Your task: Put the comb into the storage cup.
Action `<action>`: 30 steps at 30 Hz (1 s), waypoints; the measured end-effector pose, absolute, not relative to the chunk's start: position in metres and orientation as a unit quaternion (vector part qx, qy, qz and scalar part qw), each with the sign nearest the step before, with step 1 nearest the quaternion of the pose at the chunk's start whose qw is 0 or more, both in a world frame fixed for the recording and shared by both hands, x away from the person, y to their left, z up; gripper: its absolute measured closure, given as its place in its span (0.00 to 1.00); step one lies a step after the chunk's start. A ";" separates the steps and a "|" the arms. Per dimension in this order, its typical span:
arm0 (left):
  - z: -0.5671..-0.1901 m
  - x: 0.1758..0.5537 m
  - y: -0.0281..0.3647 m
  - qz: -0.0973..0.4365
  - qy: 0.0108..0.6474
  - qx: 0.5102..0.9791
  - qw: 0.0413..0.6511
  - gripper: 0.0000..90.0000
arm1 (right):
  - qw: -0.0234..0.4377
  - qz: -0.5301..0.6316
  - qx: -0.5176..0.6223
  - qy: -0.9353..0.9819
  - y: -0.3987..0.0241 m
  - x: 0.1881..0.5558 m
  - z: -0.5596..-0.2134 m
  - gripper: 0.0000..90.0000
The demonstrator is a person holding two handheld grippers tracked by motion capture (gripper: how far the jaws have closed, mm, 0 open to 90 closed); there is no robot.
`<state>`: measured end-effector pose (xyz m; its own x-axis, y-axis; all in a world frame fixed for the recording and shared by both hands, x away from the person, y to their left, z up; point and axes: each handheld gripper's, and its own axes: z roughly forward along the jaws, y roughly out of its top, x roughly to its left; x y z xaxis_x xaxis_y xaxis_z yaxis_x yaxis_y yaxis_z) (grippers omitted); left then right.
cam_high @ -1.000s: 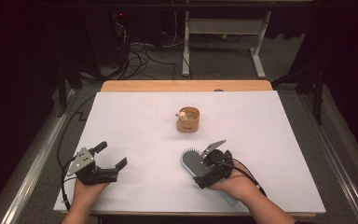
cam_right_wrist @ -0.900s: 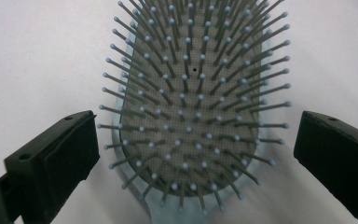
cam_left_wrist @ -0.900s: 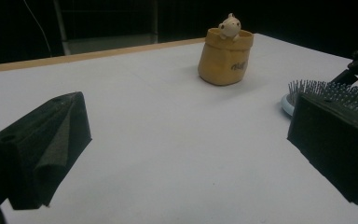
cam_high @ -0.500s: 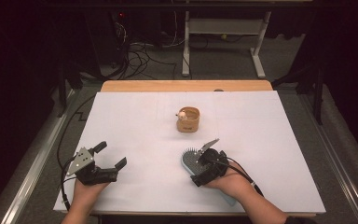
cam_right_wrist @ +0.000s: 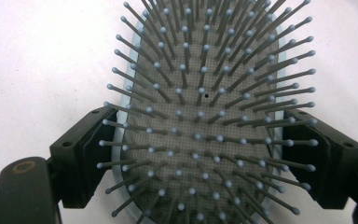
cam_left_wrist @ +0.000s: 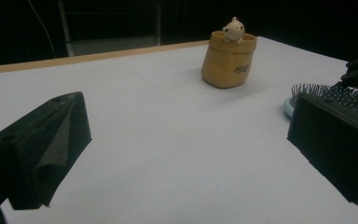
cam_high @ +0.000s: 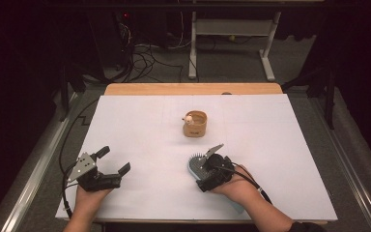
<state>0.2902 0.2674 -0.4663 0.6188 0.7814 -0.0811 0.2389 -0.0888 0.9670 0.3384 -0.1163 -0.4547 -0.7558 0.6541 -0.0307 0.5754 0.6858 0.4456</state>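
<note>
**Grabbing the Brush**

Closing in, the right gripper (cam_right_wrist: 205, 154) has its jaws on both sides of the brush (cam_right_wrist: 200, 107). The jaws have just been closing, and the pads sit right at the blue rim. I cannot tell if they press on it yet. The brush lies flat on the white table (cam_high: 140, 130), pins up, near the front edge. The left gripper (cam_high: 113, 162) rests on the table with its jaws wide apart and nothing in them. A small yellow cup (cam_high: 195, 123) stands farther back.
</note>
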 end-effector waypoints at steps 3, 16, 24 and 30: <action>-0.466 0.290 0.267 0.238 0.366 0.698 0.568 0.01 | 0.093 0.206 0.338 0.913 -0.116 0.339 -0.455 0.18; -0.467 0.290 0.266 0.237 0.366 0.700 0.566 0.01 | 0.088 0.183 0.345 0.916 -0.110 0.342 -0.452 0.21; -0.467 0.290 0.266 0.236 0.367 0.699 0.567 0.01 | 0.086 0.179 0.352 0.915 -0.109 0.342 -0.451 0.21; -0.467 0.290 0.267 0.236 0.367 0.699 0.567 0.01 | 0.087 0.179 0.353 0.914 -0.109 0.342 -0.451 0.22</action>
<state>0.2904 0.2668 -0.4671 0.6192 0.7805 -0.0866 0.2462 -0.0882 0.9652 0.3418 -0.1089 -0.4511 -0.7361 0.6761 -0.0325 0.6139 0.6870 0.3889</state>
